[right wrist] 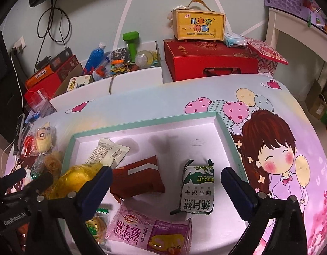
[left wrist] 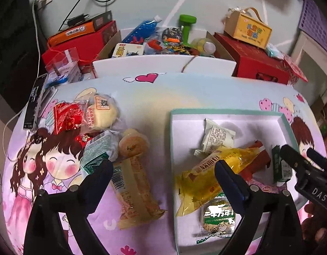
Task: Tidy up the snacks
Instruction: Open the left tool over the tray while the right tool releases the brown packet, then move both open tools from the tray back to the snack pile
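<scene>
A person holding two grippers sorts snacks into a shallow tray (right wrist: 142, 118) on a cartoon-print surface (right wrist: 269, 89). The right gripper (right wrist: 166, 178) hangs over the tray with its jaws spread wide and empty; a green biscuit pack (right wrist: 197, 188) lies between them, untouched, apparently just where it belongs. Beside it in the tray sit a dark red pack (right wrist: 138, 176), a white pack (right wrist: 109, 152), a yellow bread bag (right wrist: 78, 178), a round green-labelled cake (left wrist: 219, 218) and, nearest, a purple Swiss roll pack (right wrist: 146, 231).

The left gripper (left wrist: 163, 165), jaws also released and holding nothing, straddles the tray's left rim: one jaw stands over the loose pile, the other over the yellow bag. That pile, left of the tray, is judged the work remaining: a long pale cake pack (left wrist: 133, 189), a green-white pack (left wrist: 99, 150), a round pastry (left wrist: 132, 142), a pale bun (left wrist: 104, 112) and a red pack (left wrist: 66, 116), overlapping one another, which may hinder a clean pick.

At the far edge stand an open box of toys (left wrist: 163, 63), red gift boxes (right wrist: 208, 61) and a small yellow case (right wrist: 198, 25), well apart from the work. The tray's far half remains bare.
</scene>
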`<action>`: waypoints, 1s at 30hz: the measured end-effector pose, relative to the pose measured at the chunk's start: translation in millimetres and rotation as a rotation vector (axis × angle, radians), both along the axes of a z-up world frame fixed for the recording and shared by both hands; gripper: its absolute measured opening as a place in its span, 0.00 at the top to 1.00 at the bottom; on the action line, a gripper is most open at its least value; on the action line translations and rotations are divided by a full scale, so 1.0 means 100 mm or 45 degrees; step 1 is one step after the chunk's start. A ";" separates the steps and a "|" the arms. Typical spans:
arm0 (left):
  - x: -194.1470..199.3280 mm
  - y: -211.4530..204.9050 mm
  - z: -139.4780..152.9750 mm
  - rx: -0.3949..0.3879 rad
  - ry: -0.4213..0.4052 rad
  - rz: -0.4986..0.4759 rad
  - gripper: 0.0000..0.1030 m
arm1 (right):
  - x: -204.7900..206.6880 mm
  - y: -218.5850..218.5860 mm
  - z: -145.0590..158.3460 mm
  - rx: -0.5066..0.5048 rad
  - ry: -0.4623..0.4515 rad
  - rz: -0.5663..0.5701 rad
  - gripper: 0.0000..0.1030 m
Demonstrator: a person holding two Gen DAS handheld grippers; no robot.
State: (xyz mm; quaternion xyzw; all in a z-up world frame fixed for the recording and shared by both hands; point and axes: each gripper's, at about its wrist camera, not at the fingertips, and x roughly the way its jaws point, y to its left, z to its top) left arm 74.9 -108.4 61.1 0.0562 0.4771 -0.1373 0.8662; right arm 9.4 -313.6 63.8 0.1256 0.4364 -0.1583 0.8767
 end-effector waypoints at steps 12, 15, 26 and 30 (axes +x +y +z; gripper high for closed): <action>0.11 0.45 -0.07 -0.080 0.034 0.189 0.02 | -0.02 0.15 0.05 -0.037 -0.014 0.047 0.00; 0.10 0.55 -0.08 -0.099 0.026 0.215 0.02 | -0.03 0.22 0.09 -0.041 -0.051 0.061 0.00; 0.07 0.78 -0.03 -0.157 0.028 0.235 0.02 | 0.00 0.54 0.21 -0.047 -0.098 0.156 0.00; 0.07 0.92 -0.03 -0.186 0.050 0.267 0.02 | 0.01 0.69 0.25 -0.039 -0.125 0.209 0.00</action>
